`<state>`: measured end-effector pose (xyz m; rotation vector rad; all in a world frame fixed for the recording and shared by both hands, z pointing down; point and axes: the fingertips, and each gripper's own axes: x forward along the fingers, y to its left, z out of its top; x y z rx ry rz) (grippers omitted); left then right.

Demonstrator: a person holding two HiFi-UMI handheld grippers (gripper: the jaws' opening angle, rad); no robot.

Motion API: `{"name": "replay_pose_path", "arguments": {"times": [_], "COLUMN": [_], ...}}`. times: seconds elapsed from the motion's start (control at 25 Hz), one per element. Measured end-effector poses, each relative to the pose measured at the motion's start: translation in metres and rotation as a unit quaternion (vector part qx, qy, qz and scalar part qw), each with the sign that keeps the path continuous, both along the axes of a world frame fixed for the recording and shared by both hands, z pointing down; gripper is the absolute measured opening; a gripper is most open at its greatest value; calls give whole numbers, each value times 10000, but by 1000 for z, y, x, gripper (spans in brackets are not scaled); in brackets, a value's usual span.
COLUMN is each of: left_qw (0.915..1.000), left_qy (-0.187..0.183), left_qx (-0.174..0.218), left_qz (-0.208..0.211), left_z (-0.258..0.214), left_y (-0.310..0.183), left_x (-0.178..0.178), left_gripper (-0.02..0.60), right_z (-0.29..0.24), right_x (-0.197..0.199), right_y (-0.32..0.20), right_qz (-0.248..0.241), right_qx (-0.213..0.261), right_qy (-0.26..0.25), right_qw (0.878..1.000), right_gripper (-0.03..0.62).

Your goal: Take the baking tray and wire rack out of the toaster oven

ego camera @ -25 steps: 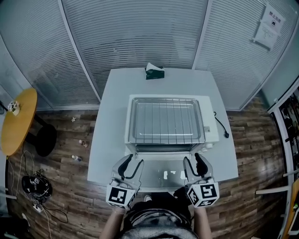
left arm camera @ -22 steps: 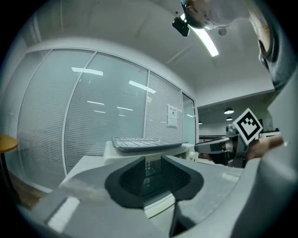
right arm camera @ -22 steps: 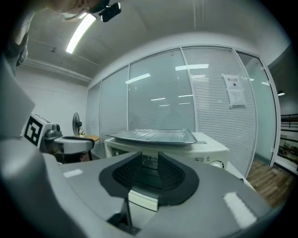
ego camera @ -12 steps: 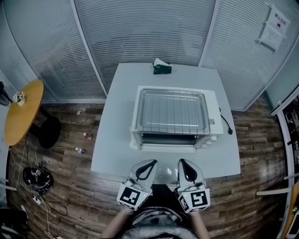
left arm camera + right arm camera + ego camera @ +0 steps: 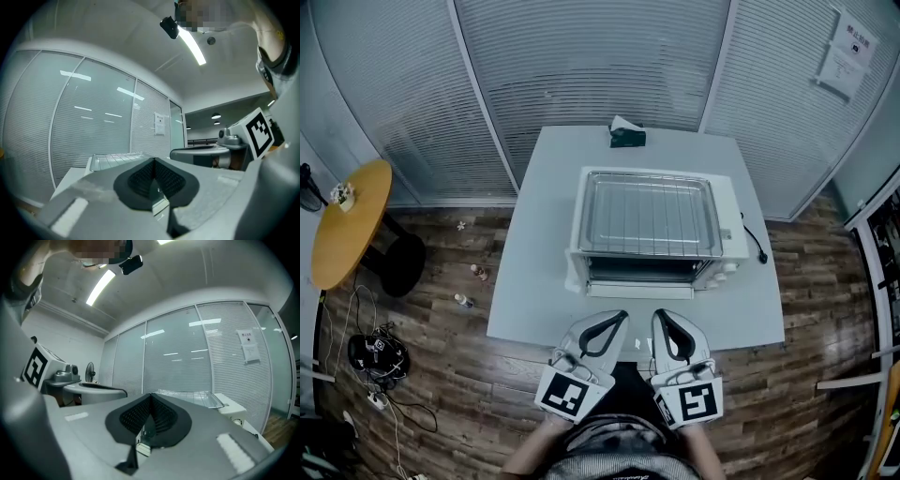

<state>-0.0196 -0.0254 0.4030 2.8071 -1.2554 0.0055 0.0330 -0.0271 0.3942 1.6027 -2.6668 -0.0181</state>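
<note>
1. Left gripper (image 5: 614, 323) and right gripper (image 5: 667, 323): jaws fully closed, empty, near the table (image 5: 530, 291) edge.
2. Baking tray (image 5: 649, 175), wire rack (image 5: 628, 220) seemingly inside it, sits atop the toaster oven (image 5: 729, 246); nothing needs gripping.

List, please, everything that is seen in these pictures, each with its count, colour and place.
table: one, white, middle of the room
toaster oven: one, white, on the table
baking tray: one, silver, on top of the toaster oven
wire rack: one, silver, lying in the baking tray
box: one, dark green, at the table's far edge
power cord: one, black, on the table right of the oven
round table: one, yellow, far left
paper notice: one, white, on the wall, upper right
gear with cables: one heap, black, on the floor, lower left
left tongs: one, grey, shut, empty, at the table's near edge
right tongs: one, grey, shut, empty, beside the left tongs
</note>
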Motion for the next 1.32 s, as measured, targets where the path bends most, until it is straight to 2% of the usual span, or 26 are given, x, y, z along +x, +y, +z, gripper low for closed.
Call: {"name": "replay_pose_path", "arguments": {"times": [0.36,0.72,1.32], "left_qw": [10000,10000,9999], "left_qy": [-9,-84,-157], "left_qx": [16,-28,-36], "left_qz": [7,12,1], "left_z": [-4,1,3], "left_y": [9,7,1], "left_x": [1,4,8], "left_gripper": [3,3,5], "right_z": [0,4,10], "right_x": [-4,1,0], "right_y": [11,9,3], "right_qz": [-11,-38,-182], "right_qx": [-3,-201,-315], "right_qy": [-47,-377,-340], "right_qw": [10000,9991,9988], "right_gripper": [-2,-2,-2]}}
